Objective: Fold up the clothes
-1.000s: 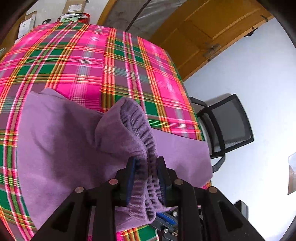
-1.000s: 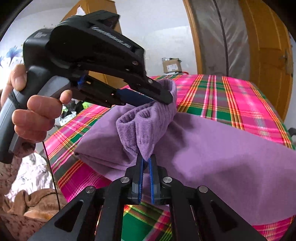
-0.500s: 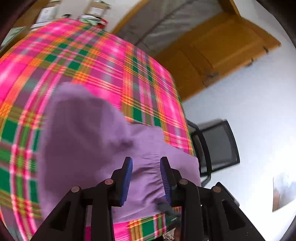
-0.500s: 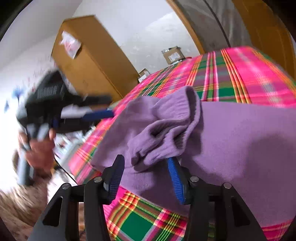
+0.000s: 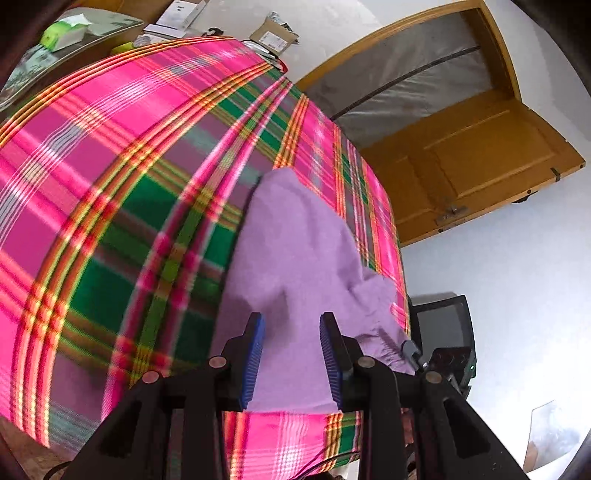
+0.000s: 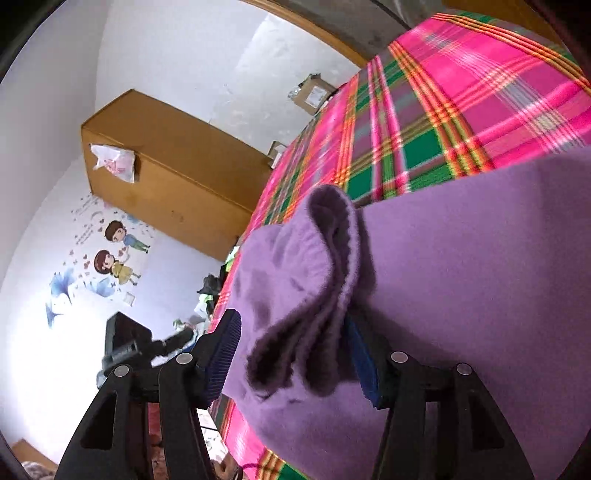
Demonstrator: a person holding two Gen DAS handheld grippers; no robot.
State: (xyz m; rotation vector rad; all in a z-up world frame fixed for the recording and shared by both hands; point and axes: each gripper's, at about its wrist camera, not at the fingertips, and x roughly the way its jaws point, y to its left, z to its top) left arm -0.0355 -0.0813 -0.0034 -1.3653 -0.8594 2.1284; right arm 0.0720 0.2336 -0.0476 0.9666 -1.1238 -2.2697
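Note:
A purple garment (image 5: 295, 266) lies on the table with the pink and green plaid cloth (image 5: 110, 155). My left gripper (image 5: 291, 354) hangs open over the garment's near edge with nothing between its blue pads. In the right wrist view the same purple garment (image 6: 480, 266) fills the right side, and its ribbed cuff (image 6: 325, 280) lies bunched on top. My right gripper (image 6: 295, 354) is open, its pads standing on either side of the loose cuff without pressing it. The other gripper (image 6: 129, 347) shows low at the left, off the table's edge.
A black mesh chair (image 5: 443, 332) stands at the table's right side, below a wooden door (image 5: 472, 162). Cardboard boxes (image 5: 273, 35) sit past the table's far end. A tall wooden cabinet (image 6: 173, 177) and a pile of clothes (image 6: 210, 291) lie off the left side.
Both grippers have let go of the cuff and opened. The cuff has dropped onto the garment. Both grippers have pulled back toward the near table edge, the left one swinging away to the left.

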